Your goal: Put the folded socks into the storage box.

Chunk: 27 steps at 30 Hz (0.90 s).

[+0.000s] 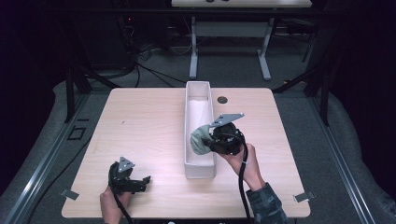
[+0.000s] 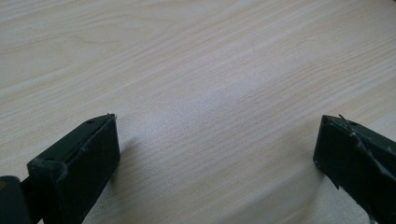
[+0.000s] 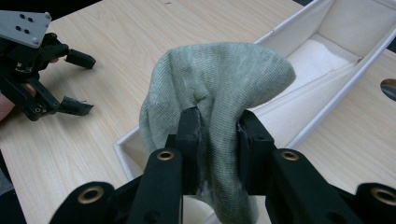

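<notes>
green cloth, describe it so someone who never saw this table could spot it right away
Start at the pale wooden table and find the long white box running down its middle. Over the box's near end, the right gripper holds a bunched grey-green ribbed cloth. It is the one soft, coloured thing among the white box and black grippers.

Bin (image 1: 200,93) sits mid-table (image 1: 140,126); cloth (image 1: 200,138) over its near end, left gripper (image 1: 140,183) resting well left.

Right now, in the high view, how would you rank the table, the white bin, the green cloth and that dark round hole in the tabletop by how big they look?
1. Table, largest.
2. White bin, long and narrow.
3. Green cloth, a bunched wad that the right gripper holds over the bin.
4. Round hole, smallest.
</notes>
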### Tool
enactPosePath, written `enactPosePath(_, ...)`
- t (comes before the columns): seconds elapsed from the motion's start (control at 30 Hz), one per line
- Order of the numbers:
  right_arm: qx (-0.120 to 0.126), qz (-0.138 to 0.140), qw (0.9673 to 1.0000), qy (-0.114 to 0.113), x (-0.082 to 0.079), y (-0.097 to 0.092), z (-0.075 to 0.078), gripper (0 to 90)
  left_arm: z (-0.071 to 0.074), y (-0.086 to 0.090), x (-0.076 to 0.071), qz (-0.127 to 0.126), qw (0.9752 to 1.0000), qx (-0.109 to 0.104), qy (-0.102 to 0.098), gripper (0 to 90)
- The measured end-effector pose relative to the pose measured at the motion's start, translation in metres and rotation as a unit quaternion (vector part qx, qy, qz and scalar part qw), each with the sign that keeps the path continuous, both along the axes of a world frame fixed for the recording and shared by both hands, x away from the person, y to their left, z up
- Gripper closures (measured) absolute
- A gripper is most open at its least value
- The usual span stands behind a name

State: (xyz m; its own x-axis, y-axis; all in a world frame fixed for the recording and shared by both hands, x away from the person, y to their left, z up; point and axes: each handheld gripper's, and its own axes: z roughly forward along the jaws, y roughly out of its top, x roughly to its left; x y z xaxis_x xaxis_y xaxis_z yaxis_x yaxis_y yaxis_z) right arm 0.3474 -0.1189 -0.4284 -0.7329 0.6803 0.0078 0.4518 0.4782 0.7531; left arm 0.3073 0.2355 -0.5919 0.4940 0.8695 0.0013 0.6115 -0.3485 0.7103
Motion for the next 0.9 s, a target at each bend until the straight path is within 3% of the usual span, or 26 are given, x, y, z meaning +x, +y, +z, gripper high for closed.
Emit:
enactPosePath(0.47, -0.01, 0.005, 0.9998, 0.018, 0.002, 0.007, -0.013, 72.9, 0.0, 0.0, 0.0, 0.0, 1.0, 0.0, 0.0, 0.2)
enactPosePath(0.9, -0.041, 0.009, 0.9985, 0.036, 0.004, 0.02, -0.029, 72.5, 0.0, 0.0, 0.0, 0.0, 1.0, 0.0, 0.0, 0.2)
